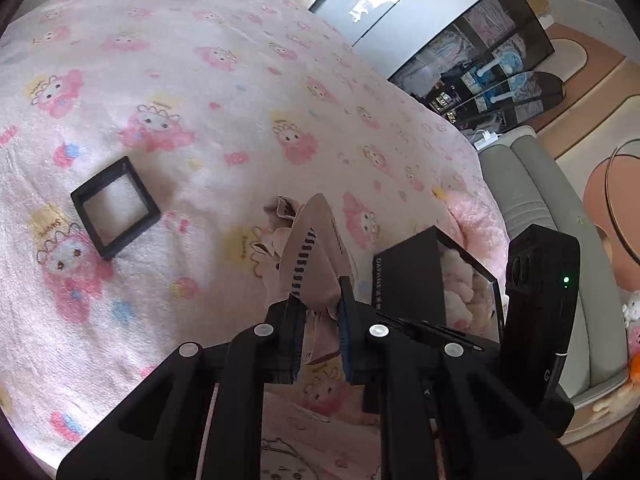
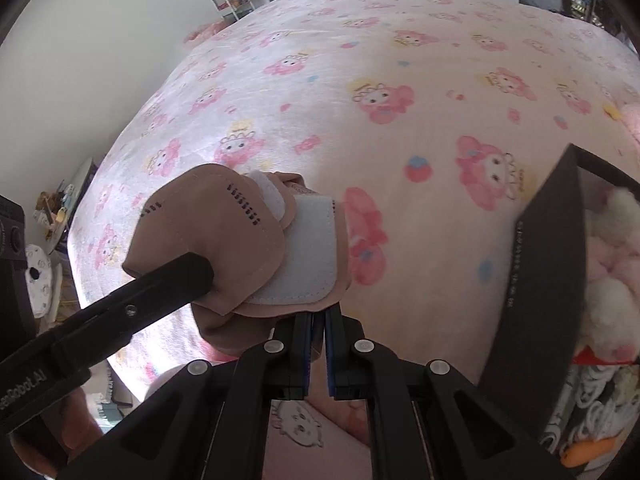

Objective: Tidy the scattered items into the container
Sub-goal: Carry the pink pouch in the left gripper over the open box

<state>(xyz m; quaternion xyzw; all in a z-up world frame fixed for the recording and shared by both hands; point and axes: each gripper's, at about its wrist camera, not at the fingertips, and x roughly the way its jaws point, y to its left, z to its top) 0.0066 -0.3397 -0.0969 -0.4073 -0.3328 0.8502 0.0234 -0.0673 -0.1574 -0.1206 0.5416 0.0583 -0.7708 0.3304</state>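
Above open bedspread [image 2: 400, 80], both tongs [image 1: 320, 300] [image 2: 319, 320] clamped on the tan pad [image 2: 240, 248], black box [image 2: 536, 280] just beside.

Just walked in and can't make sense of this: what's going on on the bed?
A person with a gripper in each hand is tidying. The left gripper and right gripper are both shut on one tan fabric pouch with white fastening strips, lifted above the pink cartoon-print blanket. The black box of plush toys sits alongside; a black square frame lies on the blanket.

blanket [image 1: 200, 80]: fluffy printed fleece | brace [image 2: 224, 240]: matt tan cloth, white fuzzy straps | box [image 2: 532, 280]: matt black card
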